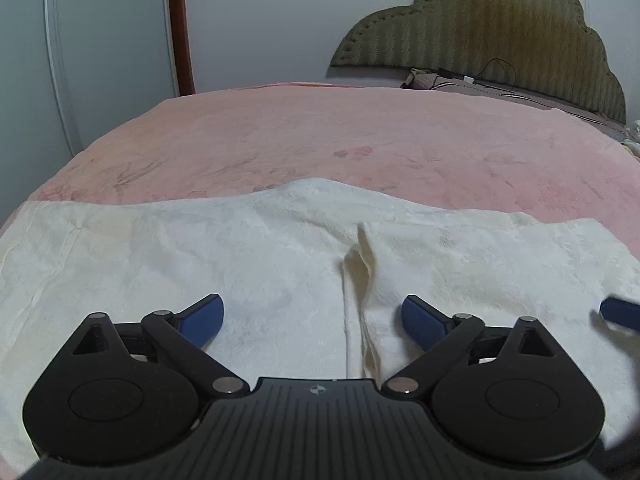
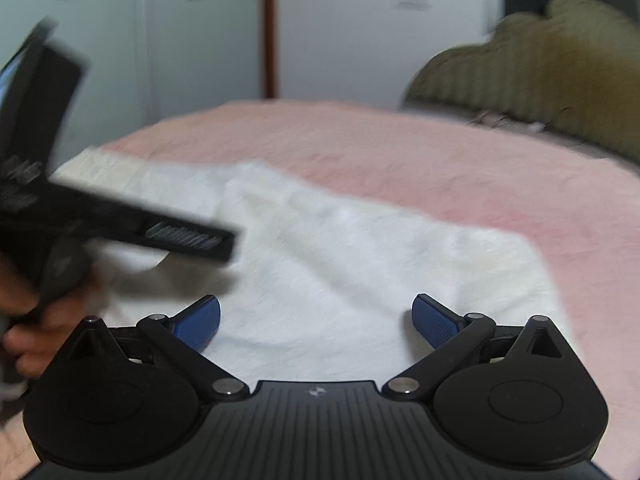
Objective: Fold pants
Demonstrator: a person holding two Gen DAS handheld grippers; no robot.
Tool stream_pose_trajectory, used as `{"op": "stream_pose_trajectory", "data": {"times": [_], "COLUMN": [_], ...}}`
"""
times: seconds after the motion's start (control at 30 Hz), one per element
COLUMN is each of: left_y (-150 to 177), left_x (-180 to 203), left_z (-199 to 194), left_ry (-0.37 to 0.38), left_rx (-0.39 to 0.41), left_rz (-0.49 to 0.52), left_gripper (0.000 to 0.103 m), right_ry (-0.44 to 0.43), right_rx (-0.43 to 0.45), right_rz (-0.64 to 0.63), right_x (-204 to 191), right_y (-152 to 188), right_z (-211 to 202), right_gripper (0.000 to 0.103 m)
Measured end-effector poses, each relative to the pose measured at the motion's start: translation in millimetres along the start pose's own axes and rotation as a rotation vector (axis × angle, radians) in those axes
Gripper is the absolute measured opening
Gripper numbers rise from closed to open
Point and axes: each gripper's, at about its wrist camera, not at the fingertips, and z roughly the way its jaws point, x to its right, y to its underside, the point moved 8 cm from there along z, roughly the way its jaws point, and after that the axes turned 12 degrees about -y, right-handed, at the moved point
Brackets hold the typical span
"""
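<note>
Because the cream pants (image 1: 248, 248) lie spread flat across the pink bed (image 1: 320, 136), ready for folding, the left gripper (image 1: 312, 314) and right gripper (image 2: 316, 316) hover just above them, fingers wide apart, holding nothing.

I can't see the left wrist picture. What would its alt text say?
Cream-white pants lie spread flat across a pink bedspread, with a raised fold near the middle. The left gripper hangs over them, its blue-padded fingers wide apart and holding nothing. An olive padded headboard stands behind.
</note>
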Motion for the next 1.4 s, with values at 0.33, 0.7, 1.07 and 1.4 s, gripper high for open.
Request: {"op": "stream_pose_trajectory", "data": {"times": [0.33, 0.7, 1.07, 1.4], "left_y": [8, 14, 28, 54], "left_x": [1, -25, -91, -224], "left_z": [-10, -21, -44, -57], "left_ry": [-0.012, 0.0, -0.082, -0.128], "left_rx": [0.021, -0.037, -0.034, -0.127], "left_rz": [0.072, 0.024, -0.068, -0.416], "left_gripper": [0.098, 0.098, 0.098, 0.095], "right_ry": [0.081, 0.075, 0.168, -0.041], "right_rx": [-0.086, -0.084, -0.037, 0.053], "right_rz": [0.074, 0.09, -0.08, -0.612], "right_x": [17, 18, -10, -165], "right_y": [7, 7, -3, -15], "right_z": [14, 16, 10, 26], "right_gripper": [0.103, 0.103, 0.103, 0.103]}}
